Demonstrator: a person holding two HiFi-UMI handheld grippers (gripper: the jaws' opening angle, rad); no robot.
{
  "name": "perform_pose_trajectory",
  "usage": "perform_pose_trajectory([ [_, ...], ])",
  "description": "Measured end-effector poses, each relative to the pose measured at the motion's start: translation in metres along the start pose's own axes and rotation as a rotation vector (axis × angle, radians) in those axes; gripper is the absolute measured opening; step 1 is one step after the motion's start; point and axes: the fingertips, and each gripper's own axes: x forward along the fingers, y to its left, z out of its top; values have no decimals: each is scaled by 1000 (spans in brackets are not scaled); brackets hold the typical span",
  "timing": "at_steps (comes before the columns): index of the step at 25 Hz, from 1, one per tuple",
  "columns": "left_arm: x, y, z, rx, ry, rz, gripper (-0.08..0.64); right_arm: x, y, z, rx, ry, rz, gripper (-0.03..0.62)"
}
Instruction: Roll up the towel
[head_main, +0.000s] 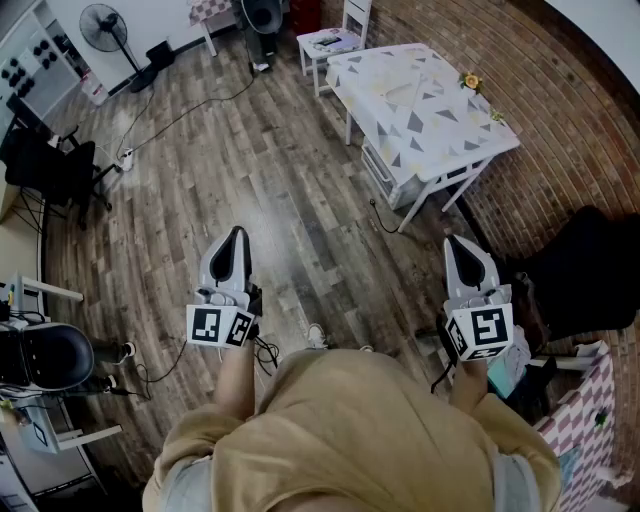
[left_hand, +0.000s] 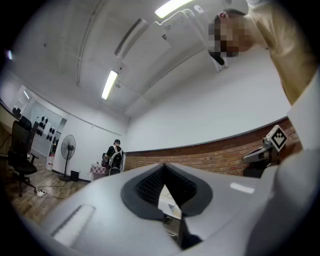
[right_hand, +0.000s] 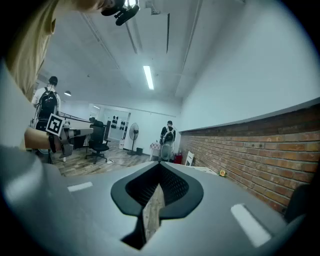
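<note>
Wood-plank floor (head_main: 250, 150) fills most of the head view; the person stands well back from the white table (head_main: 440, 160) with the triangle-print cover, which sits against the brick wall (head_main: 560, 90); left gripper (head_main: 236, 240) and right gripper (head_main: 460, 245) are both held out in front of the body, jaws together with nothing between them; towel not identifiable in any view; a paler patch near the table's far edge may be it, cannot confirm; judgement: rolling not begun, step in hand is the approach; next move calls for walking to the table, locating the towel, and opening both jaws at its near edge.
</note>
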Motion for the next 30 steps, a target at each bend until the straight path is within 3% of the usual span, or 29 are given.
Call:
perform_pose_trajectory([
  [12, -8, -22, -2, 34, 9, 31, 60, -4, -10, -18, 24, 12, 43, 5],
  [25, -34, -16, -2, 47, -2, 72, 72, 29, 2, -49, 124, 68, 170, 15],
  [26, -32, -10, -3, 34, -5, 75, 109, 35, -1, -47, 125, 64, 161, 74],
  [27, -28, -3, -4, 18, -6, 77, 215, 42, -6, -44, 125, 59, 145, 192],
  [29, -18, 12, -5, -12, -8, 79, 334, 56, -16, -38, 120, 44, 104, 309],
  [30, -12, 21, -5, -17, -11, 81, 463, 64, -19, -33, 116, 32, 88, 359],
])
